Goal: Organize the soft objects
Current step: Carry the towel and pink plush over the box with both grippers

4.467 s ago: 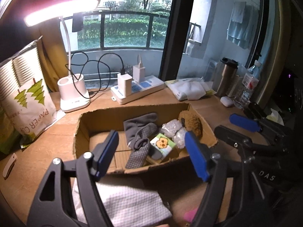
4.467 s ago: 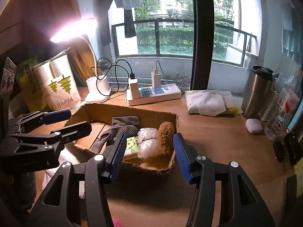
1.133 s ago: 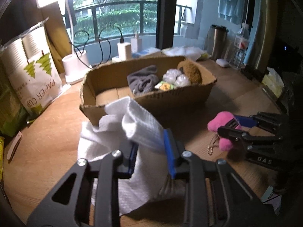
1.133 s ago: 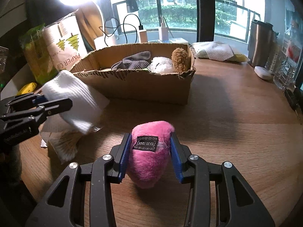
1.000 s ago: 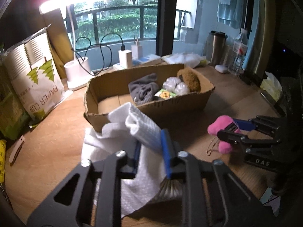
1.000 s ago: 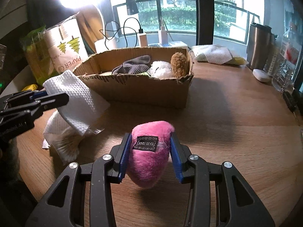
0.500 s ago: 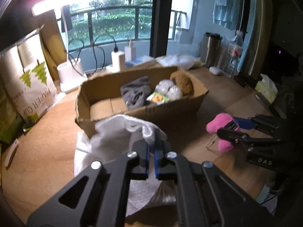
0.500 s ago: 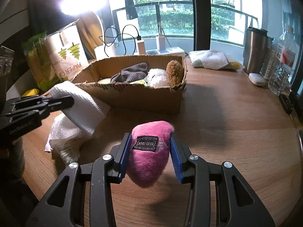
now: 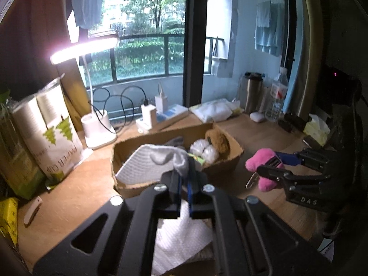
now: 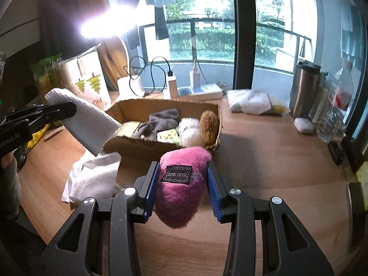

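Fingers (image 9: 176, 185) of the left gripper (image 9: 183, 187) pinch a fold of the cloth (image 10: 87, 122), lifting it off the counter (image 10: 264, 161) just left of the box (image 10: 165, 105); the right gripper (image 10: 182, 189) clamps the plush (image 10: 181, 184) before the box, likely so both can drop in.

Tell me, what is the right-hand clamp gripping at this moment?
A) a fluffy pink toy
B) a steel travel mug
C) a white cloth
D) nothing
A: in the right wrist view the right gripper has its blue pads pressed against both sides of the fluffy pink toy.
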`<state>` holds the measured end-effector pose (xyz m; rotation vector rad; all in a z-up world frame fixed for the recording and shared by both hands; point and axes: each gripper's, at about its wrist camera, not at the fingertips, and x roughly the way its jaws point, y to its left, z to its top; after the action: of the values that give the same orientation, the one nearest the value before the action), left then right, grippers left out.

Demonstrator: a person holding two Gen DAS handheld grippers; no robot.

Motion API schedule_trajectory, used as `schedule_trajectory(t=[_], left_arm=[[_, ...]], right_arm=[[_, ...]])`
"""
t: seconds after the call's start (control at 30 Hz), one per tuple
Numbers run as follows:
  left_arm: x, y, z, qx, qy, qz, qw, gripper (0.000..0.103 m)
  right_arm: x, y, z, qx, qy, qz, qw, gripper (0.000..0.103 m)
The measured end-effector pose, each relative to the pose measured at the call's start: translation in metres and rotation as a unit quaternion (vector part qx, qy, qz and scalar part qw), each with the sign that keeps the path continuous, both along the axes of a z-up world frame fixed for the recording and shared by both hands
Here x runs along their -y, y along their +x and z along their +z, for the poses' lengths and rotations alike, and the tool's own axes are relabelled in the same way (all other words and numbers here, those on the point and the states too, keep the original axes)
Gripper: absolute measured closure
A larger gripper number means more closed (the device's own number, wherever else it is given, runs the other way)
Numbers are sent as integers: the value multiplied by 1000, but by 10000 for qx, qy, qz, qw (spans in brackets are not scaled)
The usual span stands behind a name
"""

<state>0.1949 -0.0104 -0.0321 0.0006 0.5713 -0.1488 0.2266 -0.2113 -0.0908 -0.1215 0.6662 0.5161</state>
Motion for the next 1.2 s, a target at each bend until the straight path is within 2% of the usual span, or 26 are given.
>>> schedule_trajectory(t=[0.3,0.67,0.9,1.2], left_arm=[[-12,3,24,295,-19,53,9995,100],[-35,16,42,599,-149,159,9980,100],[-47,30,38,600,-260,177,9977,100],[-62,56,16,391,-415,210,9982,100]], right_arm=[[-10,6,25,288,19,63,9996,61],[-28,17,37,411,-63,156,9990,61],[-42,29,44,451,-78,227,9987,61],[-61,47,46,448,-120,328,9984,61]])
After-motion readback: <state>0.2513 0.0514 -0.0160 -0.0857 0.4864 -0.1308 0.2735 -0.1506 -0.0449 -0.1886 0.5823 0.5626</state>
